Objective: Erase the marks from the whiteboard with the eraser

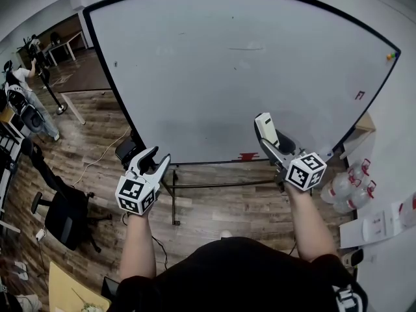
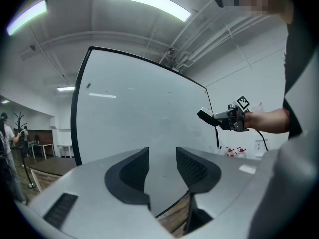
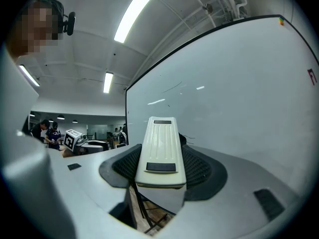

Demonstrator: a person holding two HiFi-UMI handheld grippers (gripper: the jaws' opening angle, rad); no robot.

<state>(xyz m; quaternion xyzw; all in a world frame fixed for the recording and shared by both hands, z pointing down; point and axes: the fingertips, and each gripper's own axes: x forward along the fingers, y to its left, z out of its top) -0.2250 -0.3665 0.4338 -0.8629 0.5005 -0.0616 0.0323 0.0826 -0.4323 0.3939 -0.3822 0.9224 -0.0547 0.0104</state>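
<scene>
The right gripper (image 1: 273,142) is clamped on the eraser (image 1: 264,126), near the whiteboard's (image 1: 195,77) lower edge; the left gripper (image 1: 155,161) hangs empty, jaws apart. The pad should probably land flat (not edge-on) before sweeping the faint line (image 1: 246,48) farther up.

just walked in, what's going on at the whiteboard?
A person stands facing the whiteboard with a gripper in each hand. The right gripper is shut on a cream eraser, aimed at the lower part of the board; the eraser does not look pressed to the surface. The left gripper is open and empty, held low. A faint dark stroke near the top and a small red mark at the right are on the board.
</scene>
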